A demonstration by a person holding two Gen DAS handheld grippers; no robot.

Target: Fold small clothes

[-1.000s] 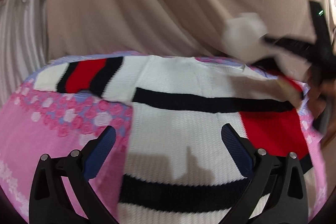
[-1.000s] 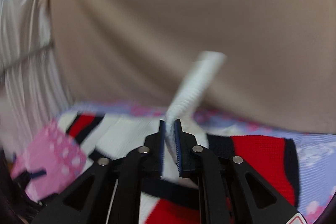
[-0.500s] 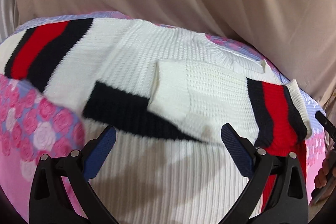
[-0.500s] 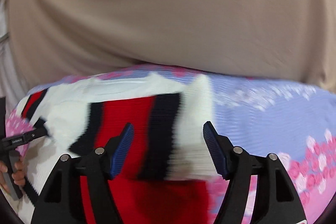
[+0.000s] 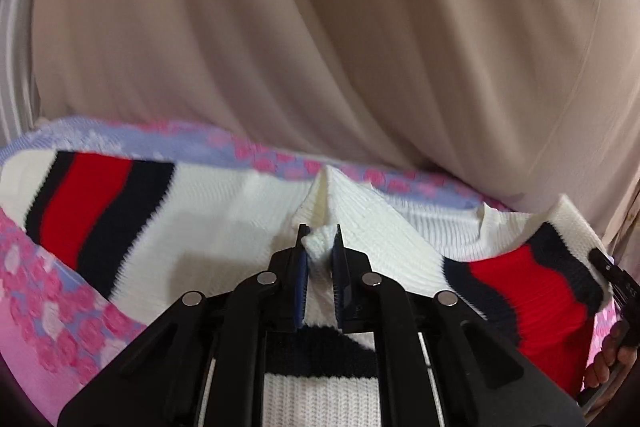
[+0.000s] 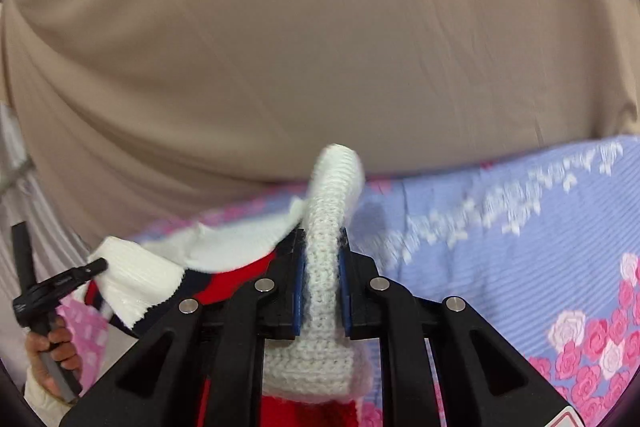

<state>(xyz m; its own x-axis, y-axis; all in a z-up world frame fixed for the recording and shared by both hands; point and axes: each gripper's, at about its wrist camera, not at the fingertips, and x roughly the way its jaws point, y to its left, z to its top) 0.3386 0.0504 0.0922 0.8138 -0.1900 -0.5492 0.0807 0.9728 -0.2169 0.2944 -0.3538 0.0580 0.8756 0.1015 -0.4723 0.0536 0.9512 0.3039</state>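
Observation:
A small white knit sweater [image 5: 224, 227] with black and red stripes lies on a floral bedspread [image 5: 44, 315]. My left gripper [image 5: 319, 259] is closing, its blue pads pinching a bunched white fold of the sweater body. Its left sleeve, striped red and black [image 5: 88, 215], lies flat at the left; the right sleeve [image 5: 520, 291] is folded inward at the right. In the right wrist view my right gripper [image 6: 322, 283] is closing on the white ribbed cuff [image 6: 332, 219], which stands up between its pads. The left gripper [image 6: 60, 283] and the hand holding it show at that view's left edge.
A beige curtain [image 5: 320, 27] hangs behind the bed and fills the upper half of both views. Blue bedspread with pink and white roses [image 6: 520, 247] stretches to the right of the sweater. A pale pleated curtain [image 6: 24, 227] is at the far left.
Both grippers were open half a second ago and now pinch knit fabric. The left one moved onto the sweater's body; the right one released the cuff, then took it again.

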